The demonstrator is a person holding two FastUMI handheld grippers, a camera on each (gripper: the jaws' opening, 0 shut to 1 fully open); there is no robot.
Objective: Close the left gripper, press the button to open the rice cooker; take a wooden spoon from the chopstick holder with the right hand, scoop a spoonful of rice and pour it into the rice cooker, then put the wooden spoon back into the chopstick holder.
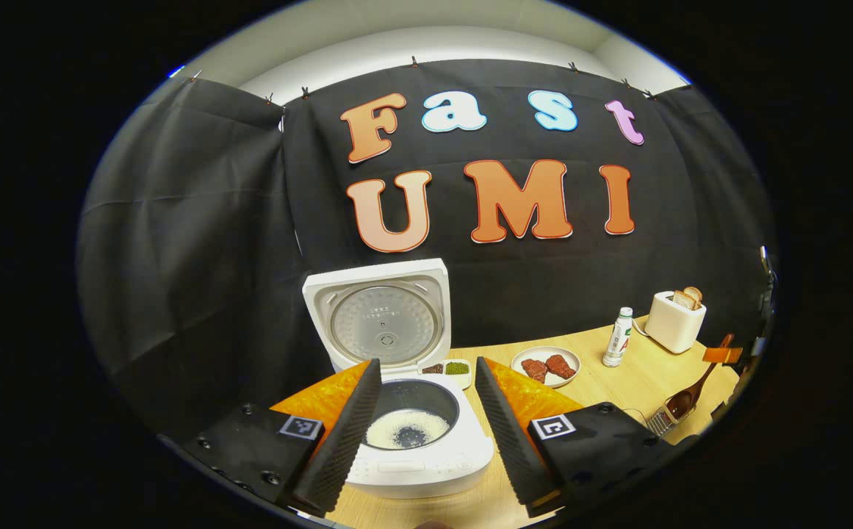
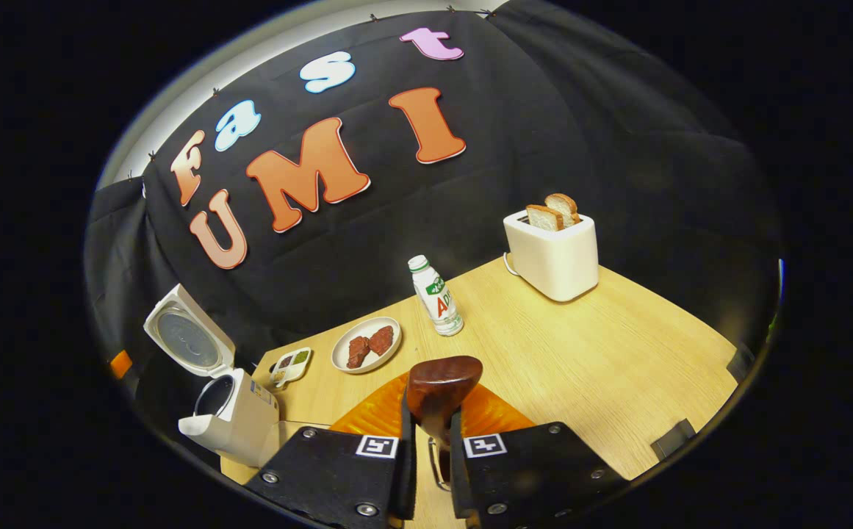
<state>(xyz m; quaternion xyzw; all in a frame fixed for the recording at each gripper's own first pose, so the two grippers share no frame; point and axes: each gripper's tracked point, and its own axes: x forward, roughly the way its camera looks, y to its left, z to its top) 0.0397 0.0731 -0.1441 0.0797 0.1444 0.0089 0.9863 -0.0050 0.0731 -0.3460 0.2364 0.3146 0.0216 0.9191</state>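
I'm pinching the glossy wooden spoon (image 2: pixel 442 389) in my right gripper (image 2: pixel 432 441).
My left gripper (image 1: pixel 420 419) is hanging spread before the open rice cooker (image 1: pixel 404 411), grainy white rice pooling inside.

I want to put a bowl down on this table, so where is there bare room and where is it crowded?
The widest bare patch of the table lies in front of the toaster, right of the bottle. A narrower strip runs between the plate of meat and the right tongs. It is crowded by the open rice cooker, where the small condiment dish sits close by.
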